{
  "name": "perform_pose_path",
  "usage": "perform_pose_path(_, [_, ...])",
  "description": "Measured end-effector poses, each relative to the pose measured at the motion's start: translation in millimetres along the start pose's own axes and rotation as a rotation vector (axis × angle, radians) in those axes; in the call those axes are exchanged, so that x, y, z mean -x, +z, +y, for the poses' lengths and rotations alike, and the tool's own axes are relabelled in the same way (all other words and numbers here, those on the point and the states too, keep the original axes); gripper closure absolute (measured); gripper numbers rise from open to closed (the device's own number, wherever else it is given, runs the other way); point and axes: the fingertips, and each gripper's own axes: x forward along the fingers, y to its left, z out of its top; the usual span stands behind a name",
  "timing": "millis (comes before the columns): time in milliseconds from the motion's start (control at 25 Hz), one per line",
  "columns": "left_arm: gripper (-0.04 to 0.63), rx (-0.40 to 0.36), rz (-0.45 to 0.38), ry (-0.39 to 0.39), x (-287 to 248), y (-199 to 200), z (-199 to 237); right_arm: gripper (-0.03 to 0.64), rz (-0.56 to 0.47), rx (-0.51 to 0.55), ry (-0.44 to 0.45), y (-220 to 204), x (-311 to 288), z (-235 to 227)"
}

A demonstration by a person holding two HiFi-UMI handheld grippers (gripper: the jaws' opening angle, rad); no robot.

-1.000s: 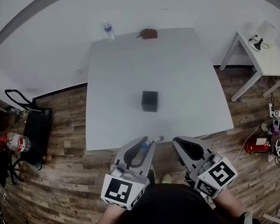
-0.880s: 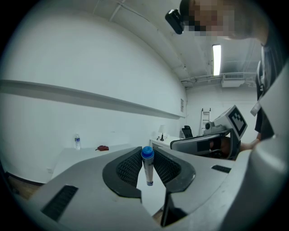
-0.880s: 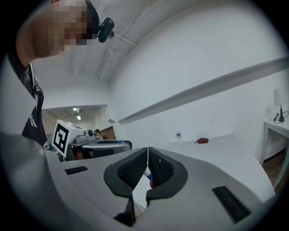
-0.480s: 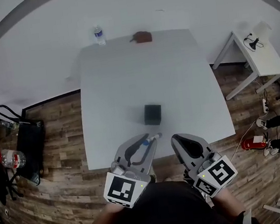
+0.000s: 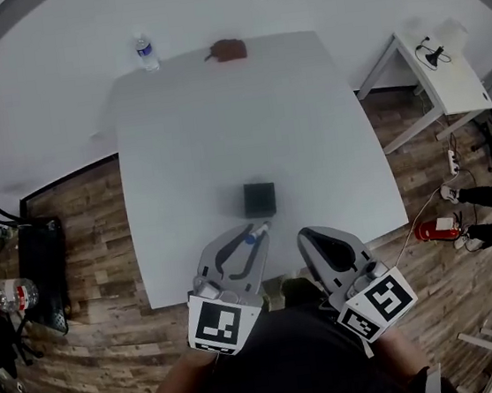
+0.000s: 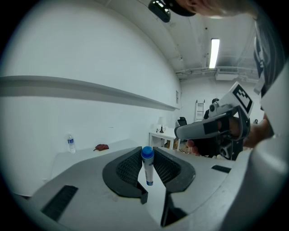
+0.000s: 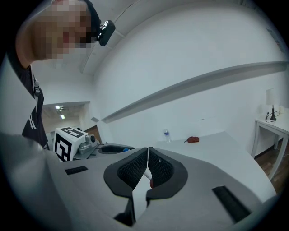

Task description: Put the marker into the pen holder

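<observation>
Black pen holder [image 5: 260,198] on table [image 5: 219,123], inside unreadable, left gripper [image 6: 147,152] fingers clamped on marker [image 6: 148,172], right gripper [image 7: 147,153] fingers together

No legible text, labels or numbers anywhere.

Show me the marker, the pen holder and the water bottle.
marker [image 6: 148,170]: left gripper view, white barrel under the blue cap.
pen holder [image 5: 261,207]: head view, near side of the black box.
water bottle [image 5: 148,55]: head view, middle of its body.
</observation>
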Motion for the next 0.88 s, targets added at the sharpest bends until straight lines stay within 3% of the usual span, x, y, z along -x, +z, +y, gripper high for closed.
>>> perform_pose_path(320, [0.517,-0.053,0.069,0.064,-38,-7,10,0.600,0.023,-0.016,0.060,8,-21,-33])
perform_pose_path(640, [0.517,-0.112,0.182,0.138,-80,-41,16,0.600,0.077,-0.047,0.122,4,-40,-68])
perform_pose_path(880, [0.517,-0.221,0.260,0.178,-108,-72,15,0.600,0.126,-0.076,0.149,-10,-51,-84])
